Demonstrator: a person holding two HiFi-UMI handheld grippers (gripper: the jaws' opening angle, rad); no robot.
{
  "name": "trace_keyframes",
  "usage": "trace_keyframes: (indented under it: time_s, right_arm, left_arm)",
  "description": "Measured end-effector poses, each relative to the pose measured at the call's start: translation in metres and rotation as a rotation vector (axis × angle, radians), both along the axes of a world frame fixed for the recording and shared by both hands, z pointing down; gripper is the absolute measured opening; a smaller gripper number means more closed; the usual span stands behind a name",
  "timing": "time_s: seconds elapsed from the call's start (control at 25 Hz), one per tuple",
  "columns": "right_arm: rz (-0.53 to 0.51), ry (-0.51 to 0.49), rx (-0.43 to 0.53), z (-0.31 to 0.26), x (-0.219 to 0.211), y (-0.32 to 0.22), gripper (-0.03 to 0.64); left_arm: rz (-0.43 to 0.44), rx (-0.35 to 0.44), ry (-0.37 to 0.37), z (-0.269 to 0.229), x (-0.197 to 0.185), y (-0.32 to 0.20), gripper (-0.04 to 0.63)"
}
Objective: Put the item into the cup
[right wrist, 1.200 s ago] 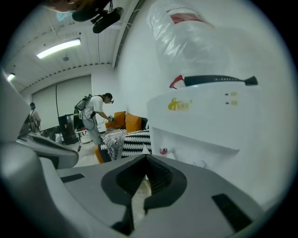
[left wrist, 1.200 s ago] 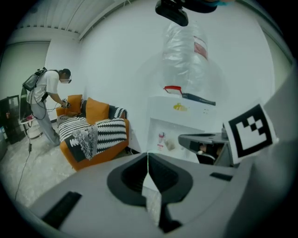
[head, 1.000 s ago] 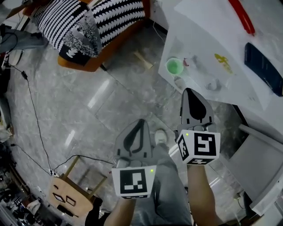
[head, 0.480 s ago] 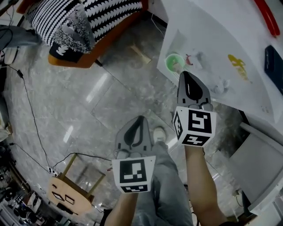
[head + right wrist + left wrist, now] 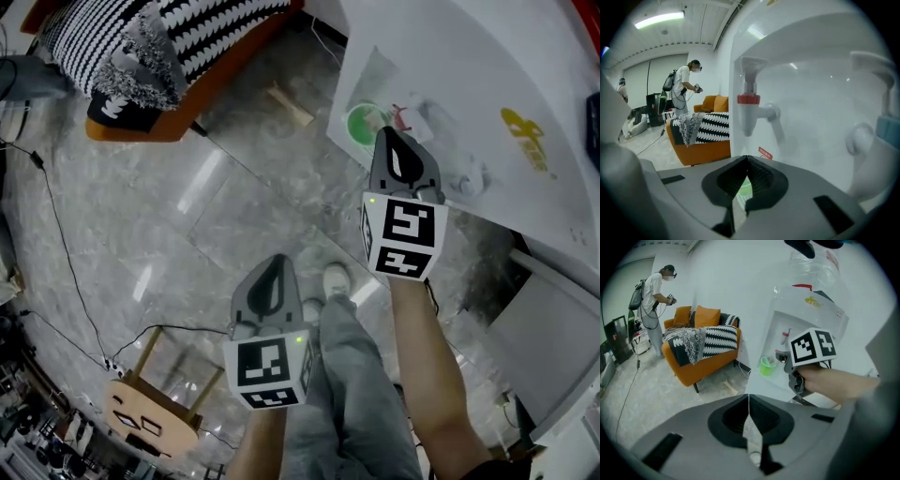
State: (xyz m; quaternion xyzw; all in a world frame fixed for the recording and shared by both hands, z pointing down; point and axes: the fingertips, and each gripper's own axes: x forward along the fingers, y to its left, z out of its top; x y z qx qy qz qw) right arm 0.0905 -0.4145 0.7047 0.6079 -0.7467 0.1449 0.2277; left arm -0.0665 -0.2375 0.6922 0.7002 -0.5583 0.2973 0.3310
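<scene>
Closely, right gripper (image 5: 391, 137) hovers beside cup (image 5: 359, 123).

Three cameras around one water dispenser (image 5: 469, 66)

From the head we look steeply down onto the floor (image 5: 187, 234), with the left gripper (image 5: 277, 264) near us and the right gripper (image 5: 395, 137) farther, beside the dispenser at far right. Our left gripper camera sits well back and faces forward, taking in the right gripper, the green cup (image 5: 766, 366) and the orange sofa (image 5: 701, 359) on the left. Our right gripper camera is close against the dispenser's front, its red tap (image 5: 748, 105) large before us. All three views share sofa and dispenser.
</scene>
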Motion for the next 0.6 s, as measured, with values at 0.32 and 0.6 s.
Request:
trace_keyframes:
  time_s: [0.32,0.6]
  right_arm:
    - [0.021,-0.03,0.032,0.003,0.0,0.001,0.011]
    - [0.033,-0.022,0.042,-0.003,-0.001,0.008,0.011]
  left_arm:
    - [-0.023,-0.012,-0.014,0.01,-0.015,0.011,0.014]
    - [-0.028,0.006,-0.011,0.005,-0.02,0.013,0.014]
